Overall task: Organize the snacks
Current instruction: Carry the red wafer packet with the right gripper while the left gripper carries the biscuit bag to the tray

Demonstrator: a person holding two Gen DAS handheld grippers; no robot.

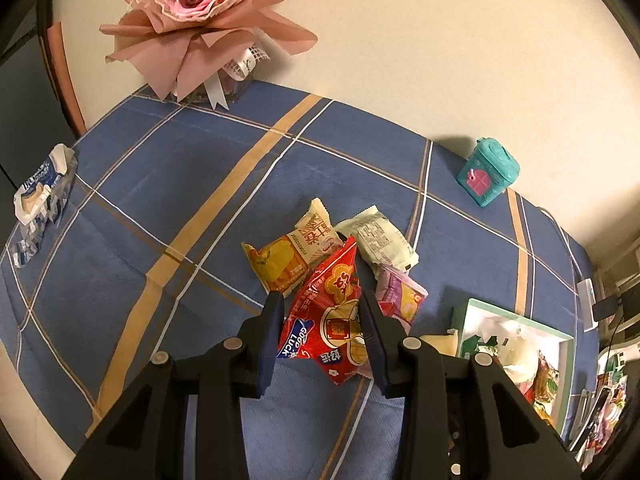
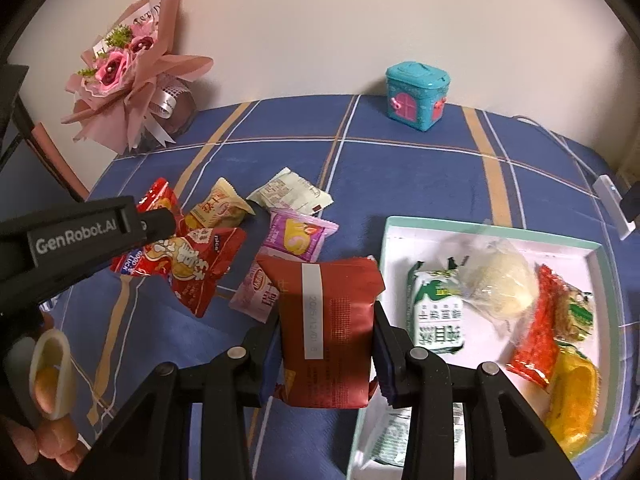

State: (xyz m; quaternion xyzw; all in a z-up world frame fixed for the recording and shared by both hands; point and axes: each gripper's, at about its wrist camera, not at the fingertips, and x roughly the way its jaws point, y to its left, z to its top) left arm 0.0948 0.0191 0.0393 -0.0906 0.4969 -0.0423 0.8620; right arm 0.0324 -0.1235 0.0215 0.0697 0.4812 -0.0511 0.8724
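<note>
Blue plaid cloth covers the table [image 2: 400,168], set against a cream wall. Landmark: the white tray [image 2: 596,264] with a mint rim, already holding several snacks. Left gripper [image 1: 322,322] has its fingers closed on a bright red snack packet [image 1: 332,312], held above the cloth left of the tray. Right gripper [image 2: 326,344] has its fingers clamped on a dark red packet [image 2: 332,320] at the tray's left edge. Loose packets lie heaped just left of the tray. A teal house-shaped box [image 2: 416,96] stands beyond the tray; a pink bouquet [image 2: 128,68] far to its left.
</note>
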